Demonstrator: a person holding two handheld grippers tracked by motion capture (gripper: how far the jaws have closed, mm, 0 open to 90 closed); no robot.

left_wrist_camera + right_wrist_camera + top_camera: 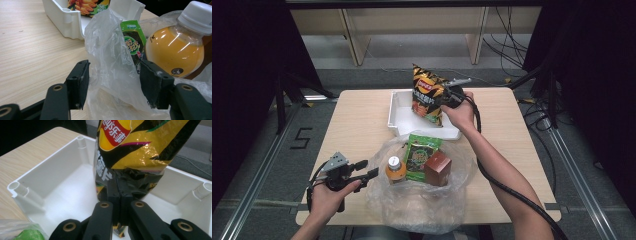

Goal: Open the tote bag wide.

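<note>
Chip bag pinched in closed right claw, hanging upright inside white bin; not yet released. Left claw open around plastic bag edge. Bottle, seaweed pack, brown box remain bagged.

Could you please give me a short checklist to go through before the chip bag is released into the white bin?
1. Right gripper pinching the chip bag: ok, jaws closed on the bag's edge.
2. Bag over the white bin: ok, its lower end sits inside the walls.
3. Bag resting on the bin floor: cannot tell, the bottom is hidden.
4. Bin floor free beside the bag: ok, bare white surface in the right gripper view.
5. Left gripper steadying the plastic bag: not ok, film lies between open jaws, not pinched.
6. Bottle upright in the plastic bag: ok.
</note>
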